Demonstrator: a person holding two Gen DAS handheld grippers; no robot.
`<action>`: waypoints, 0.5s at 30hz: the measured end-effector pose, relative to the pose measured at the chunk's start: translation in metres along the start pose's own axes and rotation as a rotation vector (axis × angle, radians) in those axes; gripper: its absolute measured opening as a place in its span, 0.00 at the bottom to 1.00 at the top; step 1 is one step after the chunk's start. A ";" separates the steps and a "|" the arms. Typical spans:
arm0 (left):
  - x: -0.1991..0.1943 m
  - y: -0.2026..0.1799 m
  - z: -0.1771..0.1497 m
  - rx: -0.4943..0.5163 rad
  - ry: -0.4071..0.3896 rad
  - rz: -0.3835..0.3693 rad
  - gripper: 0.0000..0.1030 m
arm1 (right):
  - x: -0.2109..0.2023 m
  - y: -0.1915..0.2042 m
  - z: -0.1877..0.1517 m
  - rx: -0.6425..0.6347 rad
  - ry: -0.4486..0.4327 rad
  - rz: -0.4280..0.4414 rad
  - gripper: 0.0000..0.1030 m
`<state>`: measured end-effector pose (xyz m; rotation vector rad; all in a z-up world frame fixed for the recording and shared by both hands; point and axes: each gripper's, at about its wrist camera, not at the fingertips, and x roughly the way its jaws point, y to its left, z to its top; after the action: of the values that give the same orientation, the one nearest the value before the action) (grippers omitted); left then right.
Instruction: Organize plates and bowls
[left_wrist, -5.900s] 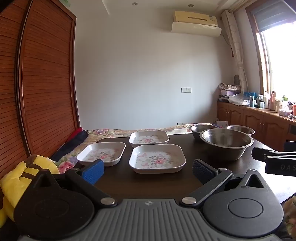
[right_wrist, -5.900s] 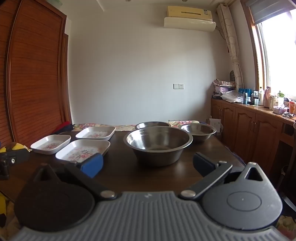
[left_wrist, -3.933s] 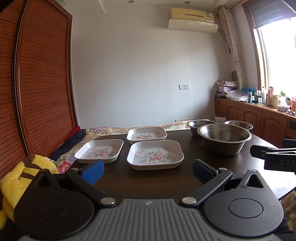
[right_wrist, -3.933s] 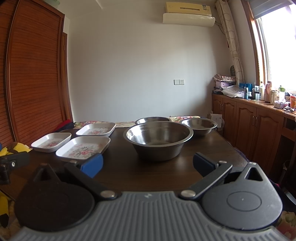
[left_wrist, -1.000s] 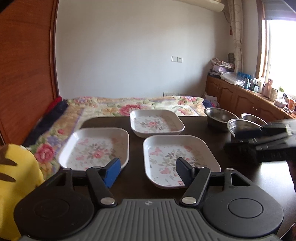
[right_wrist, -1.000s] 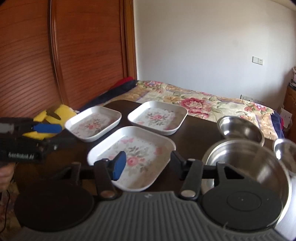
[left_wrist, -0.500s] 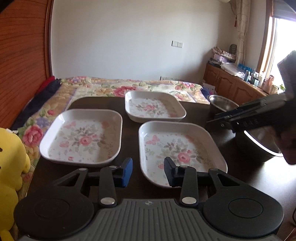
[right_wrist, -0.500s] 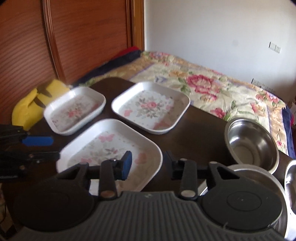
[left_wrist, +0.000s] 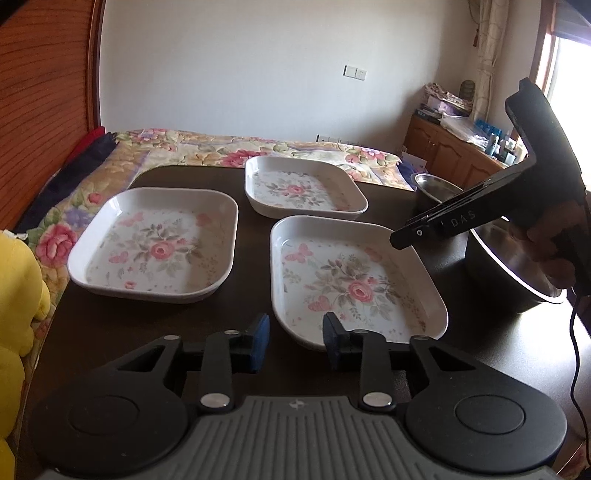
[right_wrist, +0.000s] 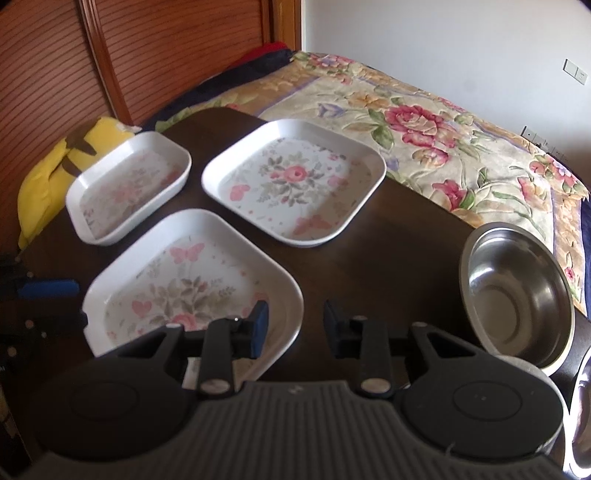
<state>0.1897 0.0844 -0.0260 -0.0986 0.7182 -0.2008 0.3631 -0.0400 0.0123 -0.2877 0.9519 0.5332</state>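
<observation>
Three white square plates with a rose print lie on the dark table (left_wrist: 122, 328): one at the left (left_wrist: 155, 243), one at the back (left_wrist: 303, 188), one nearest (left_wrist: 354, 280). My left gripper (left_wrist: 295, 343) is open, its fingers either side of the nearest plate's near left corner. My right gripper (right_wrist: 295, 325) is open over the same plate (right_wrist: 192, 280), one finger above its inside and one outside its right rim. In the left wrist view the right gripper (left_wrist: 402, 236) hangs over that plate's right edge, held by a hand (left_wrist: 554, 243). Neither gripper holds anything.
A large steel bowl (left_wrist: 517, 280) stands right of the plates, a smaller steel bowl (right_wrist: 517, 295) behind it. A yellow plush toy (left_wrist: 14, 295) lies off the table's left edge. A bed with a floral cover (right_wrist: 424, 122) runs along the far side.
Both grippers have tilted down and come closer to the nearest plate, and their jaws have narrowed from wide open. The plates and bowls have not moved.
</observation>
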 end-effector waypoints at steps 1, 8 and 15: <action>0.001 0.000 0.000 -0.003 0.003 0.000 0.55 | 0.001 0.000 0.000 -0.004 0.005 0.000 0.33; 0.004 0.003 -0.003 -0.038 0.008 -0.006 0.47 | 0.008 0.001 0.001 -0.025 0.046 -0.006 0.30; 0.005 0.006 -0.003 -0.076 -0.007 -0.010 0.41 | 0.012 0.004 0.003 -0.033 0.070 -0.001 0.14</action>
<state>0.1921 0.0896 -0.0321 -0.1751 0.7181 -0.1827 0.3686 -0.0317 0.0040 -0.3379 1.0117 0.5414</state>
